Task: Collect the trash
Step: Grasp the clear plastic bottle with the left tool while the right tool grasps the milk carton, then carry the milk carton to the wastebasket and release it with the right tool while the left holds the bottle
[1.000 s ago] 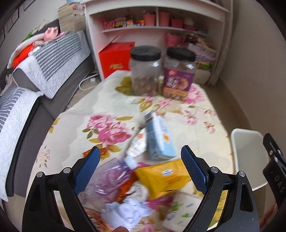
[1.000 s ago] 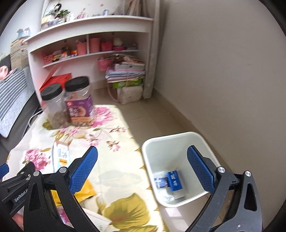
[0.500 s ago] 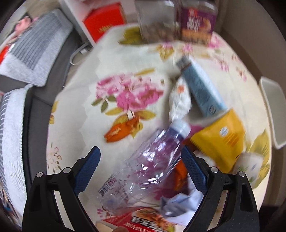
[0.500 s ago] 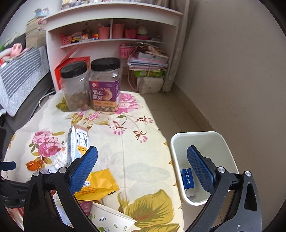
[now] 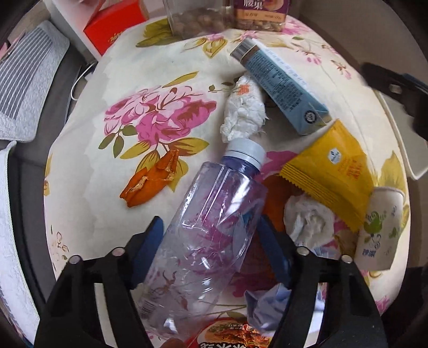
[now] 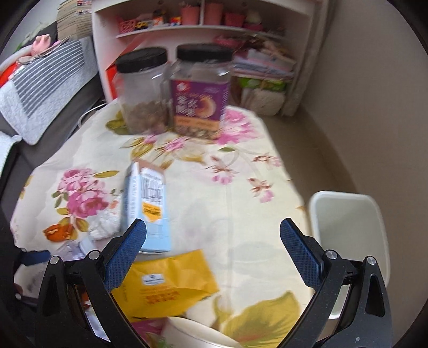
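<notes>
A crushed clear plastic bottle (image 5: 211, 227) with a white cap lies on the floral table. My left gripper (image 5: 210, 241) has a blue pad on each side of the bottle's body, touching it. Around it lie a blue carton (image 5: 281, 85), a yellow packet (image 5: 331, 174), white tissue wads (image 5: 243, 112), orange peel (image 5: 149, 182) and a paper cup (image 5: 379, 233). My right gripper (image 6: 212, 257) is open and empty above the table, over the yellow packet (image 6: 165, 286) and beside the carton (image 6: 147, 206). The white bin (image 6: 347, 233) stands right of the table.
Two black-lidded jars (image 6: 174, 91) stand at the table's far edge. A white shelf unit (image 6: 208, 24) is behind them. A grey sofa with striped cushions (image 6: 40, 91) runs along the left. A red snack wrapper (image 5: 230, 334) lies under my left gripper.
My left gripper has dropped down over the bottle and narrowed around its body. My right gripper has swung left, away from the bin and over the table.
</notes>
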`<control>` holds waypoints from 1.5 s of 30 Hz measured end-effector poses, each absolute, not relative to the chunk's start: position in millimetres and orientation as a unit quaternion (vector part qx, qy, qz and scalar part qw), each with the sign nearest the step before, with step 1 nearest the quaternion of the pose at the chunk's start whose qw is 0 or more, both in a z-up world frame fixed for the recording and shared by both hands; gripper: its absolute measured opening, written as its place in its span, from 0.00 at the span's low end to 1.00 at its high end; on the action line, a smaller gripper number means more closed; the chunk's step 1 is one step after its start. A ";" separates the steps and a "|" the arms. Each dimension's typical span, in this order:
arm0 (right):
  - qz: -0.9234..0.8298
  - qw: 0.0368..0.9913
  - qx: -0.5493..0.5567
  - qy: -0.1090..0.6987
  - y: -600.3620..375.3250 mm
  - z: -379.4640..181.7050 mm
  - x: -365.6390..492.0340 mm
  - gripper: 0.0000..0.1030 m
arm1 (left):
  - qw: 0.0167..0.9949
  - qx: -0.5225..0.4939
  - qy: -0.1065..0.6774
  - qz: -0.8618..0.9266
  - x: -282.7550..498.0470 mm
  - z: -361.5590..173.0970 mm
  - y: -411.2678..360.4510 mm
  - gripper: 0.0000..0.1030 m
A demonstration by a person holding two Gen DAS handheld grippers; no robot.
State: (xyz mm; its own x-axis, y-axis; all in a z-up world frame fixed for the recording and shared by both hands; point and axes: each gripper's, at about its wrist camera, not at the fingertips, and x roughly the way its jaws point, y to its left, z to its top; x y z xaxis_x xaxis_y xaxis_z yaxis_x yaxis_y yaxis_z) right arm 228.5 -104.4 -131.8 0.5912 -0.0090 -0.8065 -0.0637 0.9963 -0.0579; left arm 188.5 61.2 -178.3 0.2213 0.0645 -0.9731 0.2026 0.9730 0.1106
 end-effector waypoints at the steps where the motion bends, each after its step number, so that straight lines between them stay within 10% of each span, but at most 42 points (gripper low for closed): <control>1: 0.021 0.888 -0.037 0.457 -102.1 -134.3 231.4 0.93 | 0.777 0.106 0.619 -0.047 185.8 -176.3 62.9 0.61; 18: 0.149 0.793 0.084 0.584 -65.1 -200.7 315.2 0.92 | 0.835 -0.029 0.548 -0.043 175.3 -102.4 134.9 0.58; 21: 0.148 0.784 0.090 0.596 -65.9 -210.3 318.9 0.80 | 0.836 -0.041 0.547 -0.037 176.1 -101.5 143.4 0.58; 24: 0.167 0.788 0.094 0.586 -62.9 -203.1 315.5 0.54 | 0.834 -0.054 0.548 -0.032 178.0 -105.1 149.5 0.58; 45: 0.125 0.904 0.030 0.407 -68.1 -75.0 230.0 0.54 | 0.900 -0.095 0.422 0.049 157.3 -51.1 141.2 0.58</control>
